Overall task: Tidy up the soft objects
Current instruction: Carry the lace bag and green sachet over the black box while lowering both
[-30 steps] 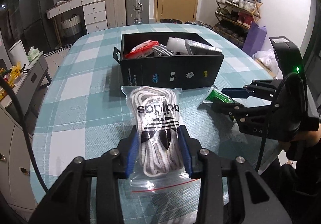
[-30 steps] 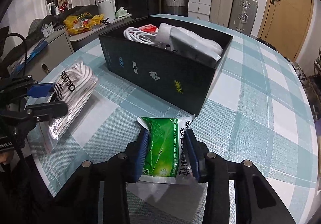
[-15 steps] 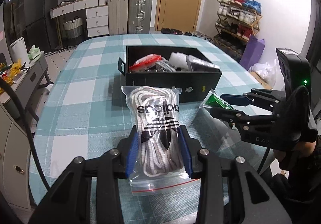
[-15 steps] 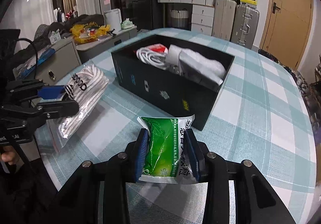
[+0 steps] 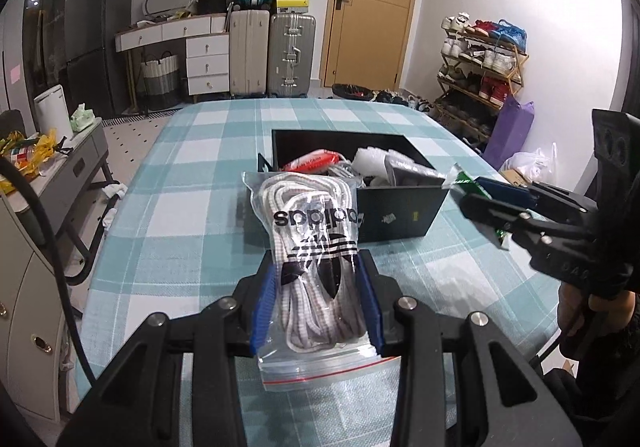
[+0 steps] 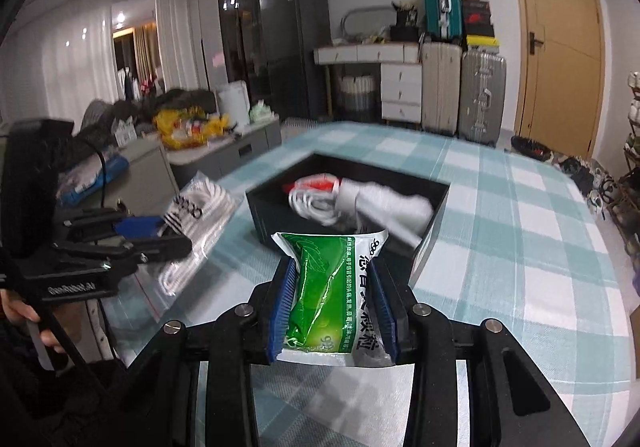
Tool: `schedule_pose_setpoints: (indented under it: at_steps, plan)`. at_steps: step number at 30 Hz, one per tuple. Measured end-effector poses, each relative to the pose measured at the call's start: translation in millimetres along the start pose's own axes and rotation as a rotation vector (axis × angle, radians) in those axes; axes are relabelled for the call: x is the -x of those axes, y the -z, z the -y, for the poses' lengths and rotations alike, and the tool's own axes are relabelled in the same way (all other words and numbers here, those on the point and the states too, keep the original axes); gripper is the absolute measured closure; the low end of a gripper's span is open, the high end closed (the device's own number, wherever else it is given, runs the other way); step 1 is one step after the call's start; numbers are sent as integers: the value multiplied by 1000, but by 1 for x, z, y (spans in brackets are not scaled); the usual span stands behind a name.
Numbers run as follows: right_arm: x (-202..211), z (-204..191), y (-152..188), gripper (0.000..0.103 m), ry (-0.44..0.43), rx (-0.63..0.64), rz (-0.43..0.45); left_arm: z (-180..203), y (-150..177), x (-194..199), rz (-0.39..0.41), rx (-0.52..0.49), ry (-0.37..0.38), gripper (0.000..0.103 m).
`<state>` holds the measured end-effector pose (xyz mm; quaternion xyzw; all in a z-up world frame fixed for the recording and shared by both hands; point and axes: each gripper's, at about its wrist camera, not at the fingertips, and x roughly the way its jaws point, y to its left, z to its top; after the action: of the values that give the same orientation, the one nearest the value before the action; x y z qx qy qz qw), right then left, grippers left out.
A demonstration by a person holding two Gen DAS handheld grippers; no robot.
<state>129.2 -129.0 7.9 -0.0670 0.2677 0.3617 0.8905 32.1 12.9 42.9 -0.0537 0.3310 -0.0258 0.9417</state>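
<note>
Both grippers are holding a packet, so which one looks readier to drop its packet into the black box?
Probably the right gripper: its green packet already overlaps the black box's near rim. The left gripper's rope bag sits farther back.

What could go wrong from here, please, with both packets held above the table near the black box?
1. The black box already holds several items, so the bag of white laces may not settle inside.
2. The green packet is slick plastic and could slip from the right gripper.
3. The two grippers could collide over the box.
</note>
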Motion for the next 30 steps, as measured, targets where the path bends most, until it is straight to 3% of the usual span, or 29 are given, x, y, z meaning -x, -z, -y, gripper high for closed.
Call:
schedule_pose_setpoints:
  at_steps: [16, 30]
  plan:
    - [31, 17, -18, 65, 6, -97, 152, 0, -34, -15, 56, -12, -13, 66]
    - [14, 22, -43, 65, 7, -102, 142, 5, -65, -37, 76, -15, -6, 66]
